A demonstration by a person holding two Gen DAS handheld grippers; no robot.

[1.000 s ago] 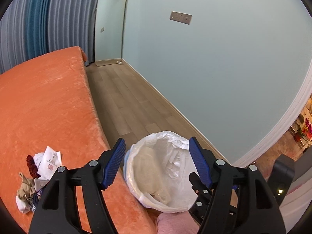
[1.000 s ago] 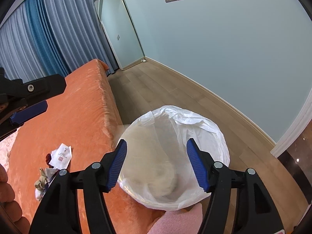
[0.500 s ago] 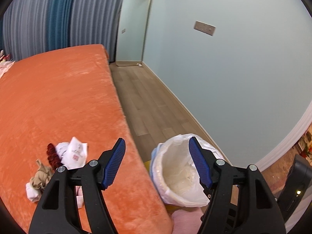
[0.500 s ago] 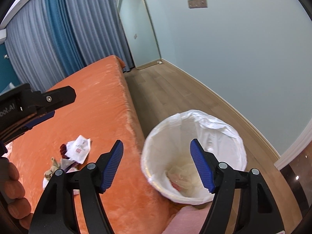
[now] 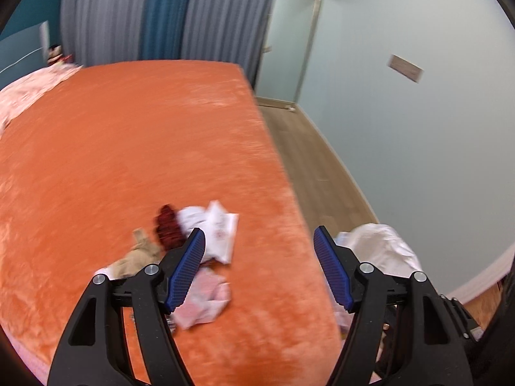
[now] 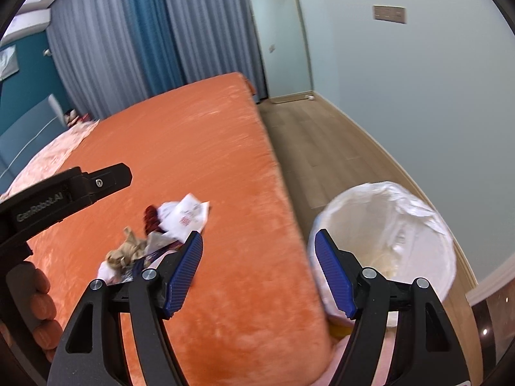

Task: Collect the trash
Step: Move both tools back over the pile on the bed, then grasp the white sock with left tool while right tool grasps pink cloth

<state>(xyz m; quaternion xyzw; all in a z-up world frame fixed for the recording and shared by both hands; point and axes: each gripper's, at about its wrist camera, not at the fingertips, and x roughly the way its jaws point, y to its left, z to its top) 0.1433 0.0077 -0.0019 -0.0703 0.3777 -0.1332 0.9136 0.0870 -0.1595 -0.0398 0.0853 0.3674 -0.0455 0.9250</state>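
A small pile of trash lies on the orange bed (image 5: 128,148): a white printed wrapper (image 5: 219,228), a dark red scrap (image 5: 167,225), a tan crumpled piece (image 5: 138,254) and a pinkish wrapper (image 5: 206,299). The pile also shows in the right wrist view (image 6: 183,218). A bin lined with a white bag (image 6: 396,238) stands on the floor beside the bed; its rim shows in the left wrist view (image 5: 379,247). My left gripper (image 5: 259,270) is open and empty, just above the pile's right side. My right gripper (image 6: 257,273) is open and empty over the bed edge, between pile and bin.
The bed (image 6: 193,148) fills the left. A wooden floor strip (image 6: 322,148) runs between the bed and a pale blue wall. A tall mirror (image 6: 283,41) and grey-blue curtains (image 6: 128,38) stand at the far end. A pink blanket (image 5: 29,87) lies at the bed's far left.
Both grippers have swung left, away from the bin and toward the trash pile on the bed. The pile now sits close to the left finger of each. Both stay open.
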